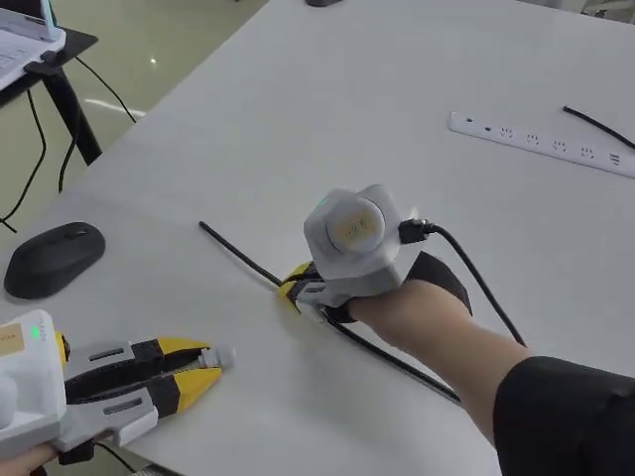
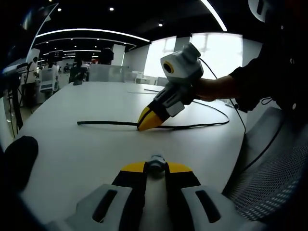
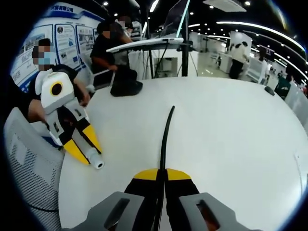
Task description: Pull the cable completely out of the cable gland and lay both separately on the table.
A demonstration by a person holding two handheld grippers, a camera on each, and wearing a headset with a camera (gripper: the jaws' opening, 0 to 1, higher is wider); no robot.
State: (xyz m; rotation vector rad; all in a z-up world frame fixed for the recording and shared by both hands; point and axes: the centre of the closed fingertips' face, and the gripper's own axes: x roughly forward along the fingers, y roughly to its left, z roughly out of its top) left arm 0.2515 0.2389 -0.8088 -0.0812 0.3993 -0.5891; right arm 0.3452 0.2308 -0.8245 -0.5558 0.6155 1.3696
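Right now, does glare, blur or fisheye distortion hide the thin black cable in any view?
Head view: even light, thin black cable sharp on white table. Left gripper view: windows blown out, cable legible. Right gripper view: fisheye curves table edge, cable crisp.

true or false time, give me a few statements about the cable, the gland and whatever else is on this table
1. The thin black cable is clamped between the fingers of the right gripper. True.
2. The small grey cable gland is threaded on the cable. False: it sits pinched at the tips of the left gripper, clear of the cable.
3. A black computer mouse lies on the white table. True.
4. The long white power strip lies right beside the mouse. False: in the head view it lies at the far right of the table, the mouse at the left edge.
5. Both grippers are open. False: each is shut on its part.
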